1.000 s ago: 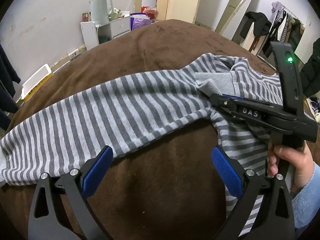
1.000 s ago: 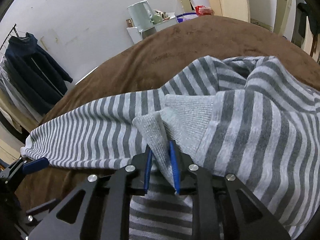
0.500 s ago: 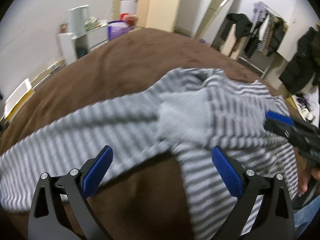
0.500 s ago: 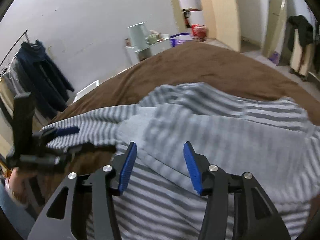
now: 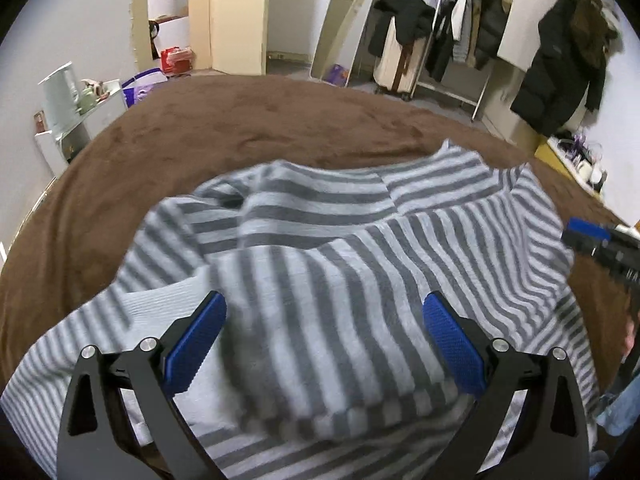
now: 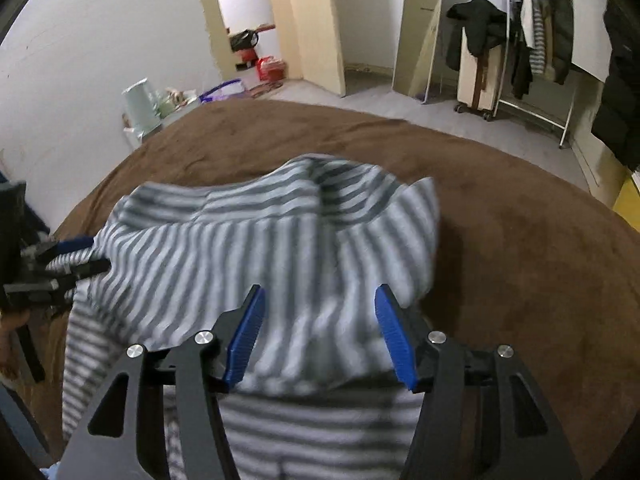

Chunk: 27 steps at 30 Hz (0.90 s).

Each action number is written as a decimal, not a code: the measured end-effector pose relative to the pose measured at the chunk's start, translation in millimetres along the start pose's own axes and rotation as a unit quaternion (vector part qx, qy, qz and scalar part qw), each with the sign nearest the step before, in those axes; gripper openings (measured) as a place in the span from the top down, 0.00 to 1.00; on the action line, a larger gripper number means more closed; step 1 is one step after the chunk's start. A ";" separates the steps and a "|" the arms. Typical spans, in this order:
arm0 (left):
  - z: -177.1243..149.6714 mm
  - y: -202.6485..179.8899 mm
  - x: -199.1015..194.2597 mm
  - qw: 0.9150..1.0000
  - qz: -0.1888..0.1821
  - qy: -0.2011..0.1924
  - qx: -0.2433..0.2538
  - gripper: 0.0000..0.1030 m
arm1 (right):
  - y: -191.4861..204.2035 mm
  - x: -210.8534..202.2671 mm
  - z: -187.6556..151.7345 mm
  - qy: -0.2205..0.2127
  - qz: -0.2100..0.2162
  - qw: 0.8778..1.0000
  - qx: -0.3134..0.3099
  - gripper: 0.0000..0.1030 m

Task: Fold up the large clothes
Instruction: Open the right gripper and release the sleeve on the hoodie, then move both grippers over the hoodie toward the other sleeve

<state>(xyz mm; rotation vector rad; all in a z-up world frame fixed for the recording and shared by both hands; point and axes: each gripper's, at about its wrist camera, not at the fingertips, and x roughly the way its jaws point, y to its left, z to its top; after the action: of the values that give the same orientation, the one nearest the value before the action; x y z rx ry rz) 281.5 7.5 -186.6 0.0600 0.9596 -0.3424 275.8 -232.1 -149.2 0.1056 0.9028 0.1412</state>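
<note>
A grey-and-white striped long-sleeved top lies on the brown blanket of a bed, with a sleeve folded across its body. My left gripper hovers over the near part of the top, wide open, with nothing between its blue pads. In the right wrist view the same top fills the middle. My right gripper is above it with its jaws opening; the cloth lies below them and is not pinched. The right gripper's tip shows at the right edge of the left wrist view.
A pale kettle on a small white shelf stands past the bed's far left edge. A clothes rack with coats, a leaning mirror and a black coat line the far wall. Bare blanket stretches right of the top.
The right gripper has let go of the grey cuff and opened. Both grippers have swung right across the bed. The sleeve now lies over the top's body.
</note>
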 end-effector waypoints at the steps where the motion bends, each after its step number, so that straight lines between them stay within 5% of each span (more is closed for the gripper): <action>1: -1.1 -0.9 6.4 1.000 0.003 0.006 -0.002 0.06 | -5.0 3.9 1.9 -0.001 0.002 1.000 0.004 0.44; 11: -17.5 8.8 42.4 1.000 0.025 0.009 -0.017 0.05 | -20.6 79.5 -8.1 0.062 -0.025 0.997 -0.023 0.30; 16: -18.5 10.3 48.8 0.999 0.037 -0.005 -0.033 0.05 | -31.9 96.5 -4.7 0.058 -0.035 0.998 -0.018 0.13; 27: -22.0 -1.7 32.3 0.998 0.053 -0.027 -0.034 0.06 | -17.8 82.1 0.5 0.064 -0.051 0.996 -0.020 0.13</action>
<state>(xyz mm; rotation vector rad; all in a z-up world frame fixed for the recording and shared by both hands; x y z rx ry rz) 280.6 1.9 -225.3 0.0399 0.9106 -0.2122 327.8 -236.1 -215.1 0.0135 1.0301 0.0706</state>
